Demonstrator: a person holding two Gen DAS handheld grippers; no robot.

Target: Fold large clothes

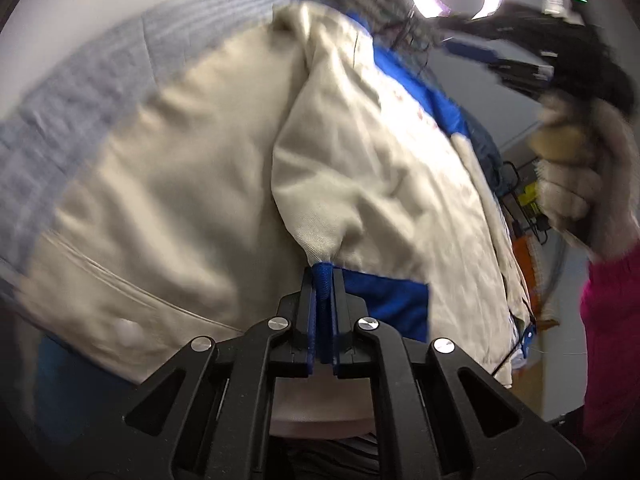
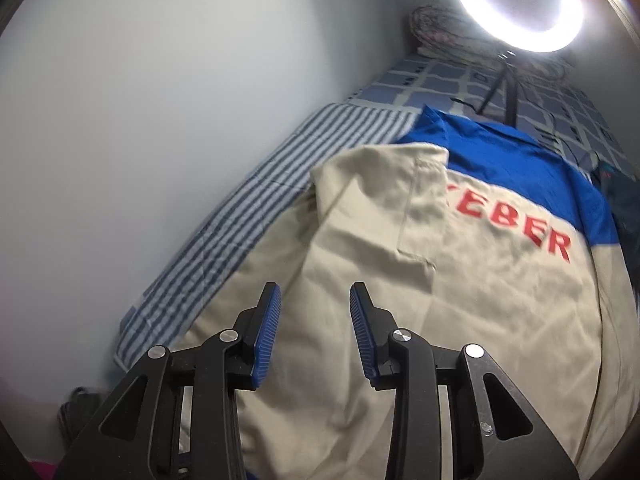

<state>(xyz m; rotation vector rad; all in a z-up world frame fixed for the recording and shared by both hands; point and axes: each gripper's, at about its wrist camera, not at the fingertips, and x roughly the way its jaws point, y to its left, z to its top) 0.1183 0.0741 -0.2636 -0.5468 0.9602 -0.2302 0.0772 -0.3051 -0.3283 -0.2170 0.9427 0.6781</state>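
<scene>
My left tool point(image 1: 323, 280) is clenched on the blue cuff point(image 1: 322, 276) of the cream-and-blue jacket point(image 2: 460, 280), which lies spread over the striped blanket point(image 2: 240, 216) on the bed point(image 2: 448, 80) beside the wall point(image 2: 160, 120). My right tool point(image 2: 315, 296) hangs released above the jacket's cream cloth, nothing between its blue pads point(image 2: 266, 336). A ring light point(image 2: 520, 4) glares beyond the jacket's blue yoke.
</scene>
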